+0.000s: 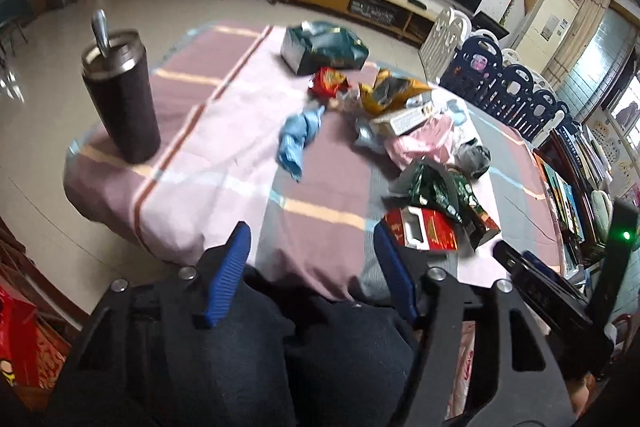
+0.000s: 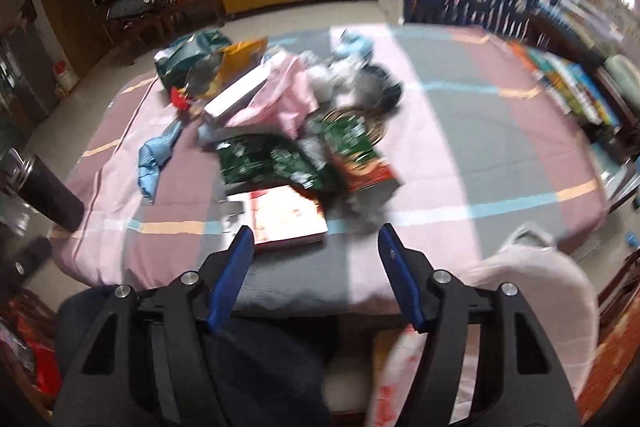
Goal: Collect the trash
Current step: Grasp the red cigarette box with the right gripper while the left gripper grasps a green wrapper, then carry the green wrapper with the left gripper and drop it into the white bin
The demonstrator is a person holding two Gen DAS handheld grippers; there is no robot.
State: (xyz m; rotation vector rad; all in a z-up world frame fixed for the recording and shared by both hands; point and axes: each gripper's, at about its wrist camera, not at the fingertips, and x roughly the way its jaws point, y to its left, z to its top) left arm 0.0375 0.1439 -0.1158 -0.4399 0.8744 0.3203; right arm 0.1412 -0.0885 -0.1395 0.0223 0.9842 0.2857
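so, scene: a table (image 1: 224,163) under a pink and grey checked cloth, with a heap of trash (image 1: 404,131) spread from its middle toward the far right.
left gripper (image 1: 312,239): blue fingers apart at a middling width, nothing between them, hanging over the near edge of the table.
right gripper (image 2: 316,239): also part open and empty, just short of the red box (image 2: 286,217), which lies flat at the near side of the heap.
trash, near: in the left wrist view the red box (image 1: 424,231) lies beside a crumpled green wrapper (image 1: 444,187).
trash, middle: a blue wrapper (image 1: 298,139) lies alone to the left; a pink bag (image 1: 424,143) and a white carton (image 1: 404,121) lie in the heap.
trash, far: a yellow packet (image 1: 388,91), a small red packet (image 1: 328,81) and a dark green bag (image 1: 324,47).
not trash, likely: the dark tumbler (image 1: 120,95) standing upright at the left edge; best left alone.
bag: a pale plastic bag (image 2: 532,267) shows near right, off the table edge; it looks like the place for the trash, though i cannot be sure.
step in hand: reaching in for the first piece.
how to do it well: take the nearest piece first, the red box; come at one edge so a finger slips under it, since it lies flat on soft cloth. close on the box alone, not the cloth or the green wrapper.
risk: the right wrist view is blurred, so the exact gap to the box is hard to judge.
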